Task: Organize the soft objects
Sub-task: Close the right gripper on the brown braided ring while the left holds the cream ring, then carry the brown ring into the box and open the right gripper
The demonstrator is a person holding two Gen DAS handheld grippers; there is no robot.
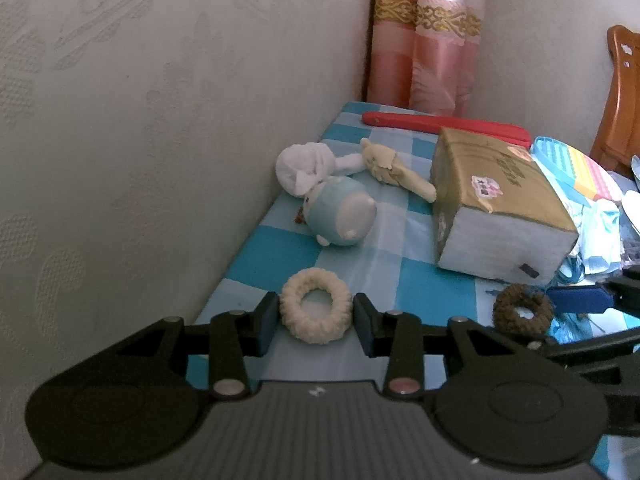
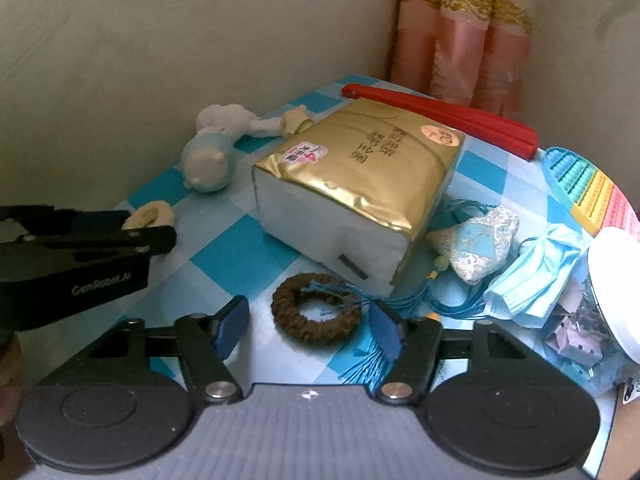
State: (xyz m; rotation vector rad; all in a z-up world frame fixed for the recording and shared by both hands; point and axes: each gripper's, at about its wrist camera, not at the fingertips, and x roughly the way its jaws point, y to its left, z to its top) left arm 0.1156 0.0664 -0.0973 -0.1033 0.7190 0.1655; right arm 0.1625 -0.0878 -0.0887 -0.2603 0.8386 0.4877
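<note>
A cream knitted scrunchie [image 1: 292, 312] lies on the blue-checked cloth [image 1: 432, 292] near the wall. My left gripper [image 1: 316, 314] is shut on it, one pad touching each side. The same scrunchie [image 2: 154, 212] peeks out behind the left gripper's fingers [image 2: 152, 236] in the right wrist view. A brown scrunchie [image 2: 286, 308] lies flat between the pads of my right gripper [image 2: 310, 330]. That gripper is open, with a gap on both sides of the ring. Blue tassel threads lie over the ring's far right part. The brown scrunchie [image 1: 508, 316] also shows at the right in the left wrist view.
A blue-and-white plush toy [image 1: 340, 212] and a cream plush [image 1: 396, 172] lie by the wall. A gold tissue pack [image 2: 360, 176] sits mid-cloth with a red folded fan [image 2: 440, 116] behind it. A sachet [image 2: 476, 244], a face mask [image 2: 540, 272], a bubble toy [image 2: 592, 188] and a white-lidded jar [image 2: 616, 288] crowd the right.
</note>
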